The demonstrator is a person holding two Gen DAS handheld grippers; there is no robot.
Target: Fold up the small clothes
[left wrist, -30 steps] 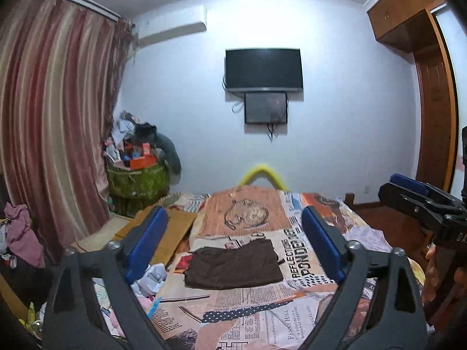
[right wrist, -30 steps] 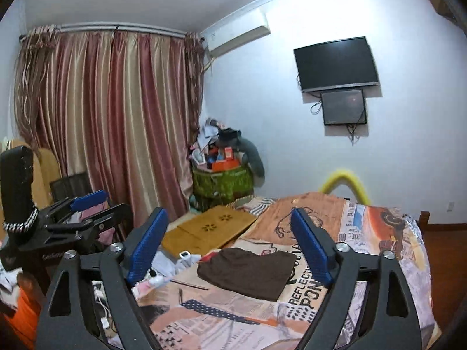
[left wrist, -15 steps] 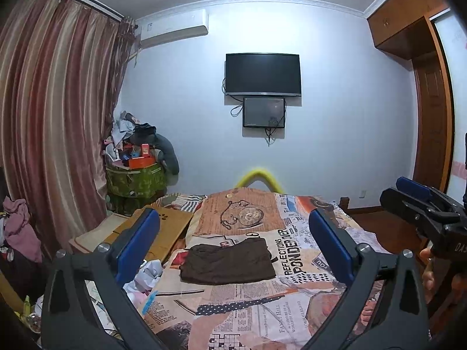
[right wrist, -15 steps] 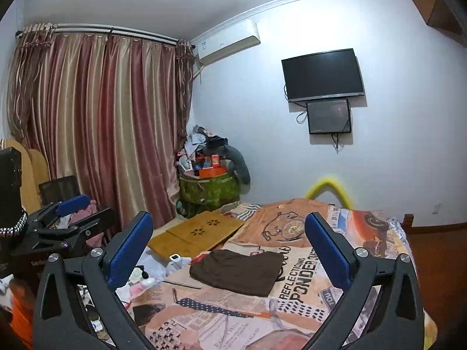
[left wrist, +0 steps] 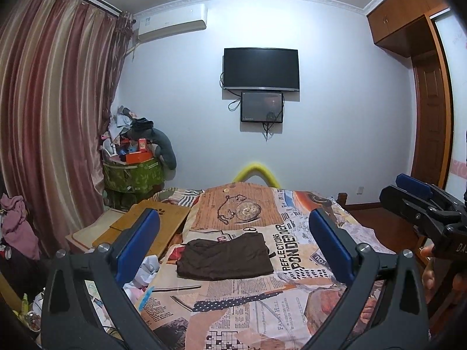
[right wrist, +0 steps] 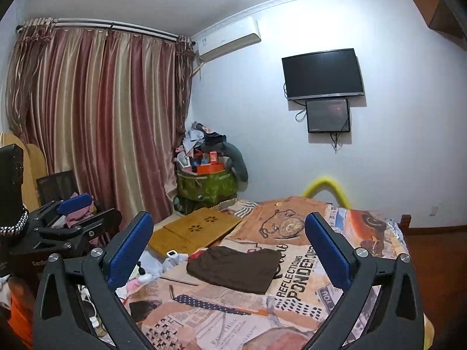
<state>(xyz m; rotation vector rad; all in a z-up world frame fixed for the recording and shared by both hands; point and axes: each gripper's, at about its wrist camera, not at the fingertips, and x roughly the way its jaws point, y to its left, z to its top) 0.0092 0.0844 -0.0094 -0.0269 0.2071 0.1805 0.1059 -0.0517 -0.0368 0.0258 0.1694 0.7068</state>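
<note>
A dark brown garment (left wrist: 224, 258) lies folded flat in a neat rectangle on the bed's printed cover (left wrist: 262, 306). It also shows in the right wrist view (right wrist: 236, 268). My left gripper (left wrist: 233, 245) is open and empty, held back from the garment and above the bed. My right gripper (right wrist: 230, 248) is open and empty too, likewise held back. The right gripper shows at the right edge of the left wrist view (left wrist: 420, 201). The left gripper shows at the left edge of the right wrist view (right wrist: 67, 218).
A wooden lap desk (left wrist: 146, 227) lies at the bed's left side beside loose clutter (left wrist: 146, 274). A green bin (left wrist: 134, 175) piled with things stands by the curtain (left wrist: 52, 131). A TV (left wrist: 261, 68) hangs on the far wall. A wooden wardrobe (left wrist: 429, 87) stands at the right.
Both grippers have pulled back and tilted up from the bed and have opened a little wider. The brown garment has stayed in place.
</note>
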